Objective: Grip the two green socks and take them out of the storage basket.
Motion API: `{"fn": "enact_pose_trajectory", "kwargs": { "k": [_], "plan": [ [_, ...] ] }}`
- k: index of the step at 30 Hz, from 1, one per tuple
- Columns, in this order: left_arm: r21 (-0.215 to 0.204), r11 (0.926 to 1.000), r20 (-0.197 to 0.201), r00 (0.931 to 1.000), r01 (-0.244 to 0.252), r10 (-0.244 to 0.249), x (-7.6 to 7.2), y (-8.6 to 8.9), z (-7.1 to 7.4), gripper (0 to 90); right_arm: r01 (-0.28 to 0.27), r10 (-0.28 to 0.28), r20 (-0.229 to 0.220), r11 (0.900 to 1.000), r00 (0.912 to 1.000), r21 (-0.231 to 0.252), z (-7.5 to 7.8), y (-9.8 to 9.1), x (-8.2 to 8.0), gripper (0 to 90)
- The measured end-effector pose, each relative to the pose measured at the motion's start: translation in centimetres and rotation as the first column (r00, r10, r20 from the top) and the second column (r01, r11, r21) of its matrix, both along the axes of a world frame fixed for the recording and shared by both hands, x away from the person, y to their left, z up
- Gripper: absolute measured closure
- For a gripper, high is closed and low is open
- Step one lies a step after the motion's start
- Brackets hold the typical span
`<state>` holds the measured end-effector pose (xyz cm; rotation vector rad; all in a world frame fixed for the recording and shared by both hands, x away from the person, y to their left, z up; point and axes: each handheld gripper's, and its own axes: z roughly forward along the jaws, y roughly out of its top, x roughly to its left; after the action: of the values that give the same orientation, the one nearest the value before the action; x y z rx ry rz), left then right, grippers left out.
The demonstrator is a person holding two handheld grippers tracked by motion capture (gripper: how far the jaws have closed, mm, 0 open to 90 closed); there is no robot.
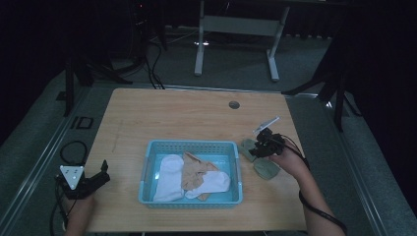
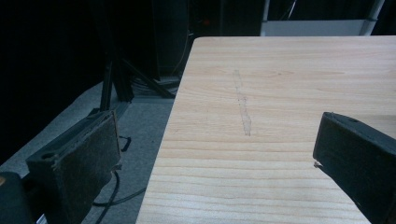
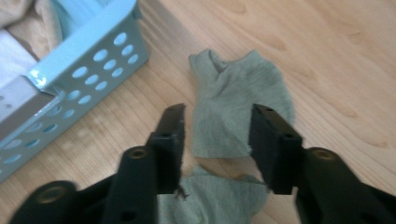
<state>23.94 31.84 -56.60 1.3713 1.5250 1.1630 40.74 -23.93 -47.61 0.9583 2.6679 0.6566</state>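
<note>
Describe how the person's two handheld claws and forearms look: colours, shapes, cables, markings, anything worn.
Both are black. The left claw carries a pale three-cornered plate with dark dots; its jaws are flat rectangular blocks with worn, frayed pad faces. The right claw has ridged jaws and round screw holes in its body. A black cable trails along the right forearm. No sleeves are visible.

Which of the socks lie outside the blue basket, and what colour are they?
The two grey-green socks lie on the table right of the basket, under the open right gripper. The white and beige ones are inside.

Wooden table point(image 1: 196, 118) with a round hole point(image 1: 234, 104); grey floor point(image 1: 236, 59), white desk legs point(image 1: 199, 49) behind.
</note>
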Motion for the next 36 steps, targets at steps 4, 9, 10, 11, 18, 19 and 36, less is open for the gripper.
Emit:
{"fn": "enact_pose_trajectory", "kwargs": {
  "k": [4,9,10,11,18,19,36],
  "plan": [
    [0.000,1.0000,0.000,1.0000,0.000,0.000,0.0,0.0,0.0,0.4,0.014,-0.015,0.041,0.9997,0.9990,0.020,0.3,-0.8,-0.5,47.2],
    [0.001,1.0000,0.001,1.0000,-0.002,0.002,0.0,0.0,0.0,0.4,0.065,-0.068,0.048,0.9961,0.9966,0.059,0.0,-2.5,-0.7,41.5],
    [0.001,1.0000,0.000,1.0000,-0.001,0.001,0.0,0.0,0.0,0.4,0.073,-0.077,0.054,0.9952,0.9956,0.066,-0.1,-2.8,-0.8,39.2],
    [0.002,1.0000,0.000,1.0000,-0.002,0.002,0.0,0.0,0.0,0.4,0.095,-0.100,0.058,0.9919,0.9933,0.084,-0.2,-3.4,-0.9,36.4],
    [0.002,1.0000,0.000,1.0000,-0.003,0.003,0.0,0.0,0.0,0.4,0.151,-0.161,0.075,0.9806,0.9840,0.125,-0.4,-5.0,-1.2,26.2],
    [0.002,1.0000,0.000,1.0000,-0.003,0.003,0.0,0.0,0.0,0.4,0.157,-0.168,0.079,0.9792,0.9825,0.128,-0.5,-5.3,-1.3,25.9],
    [0.002,1.0000,0.001,1.0000,-0.003,0.003,0.0,0.0,0.0,0.4,0.228,-0.253,0.112,0.9543,0.9610,0.193,-1.8,-8.9,-2.2,13.5]
  ]
}}
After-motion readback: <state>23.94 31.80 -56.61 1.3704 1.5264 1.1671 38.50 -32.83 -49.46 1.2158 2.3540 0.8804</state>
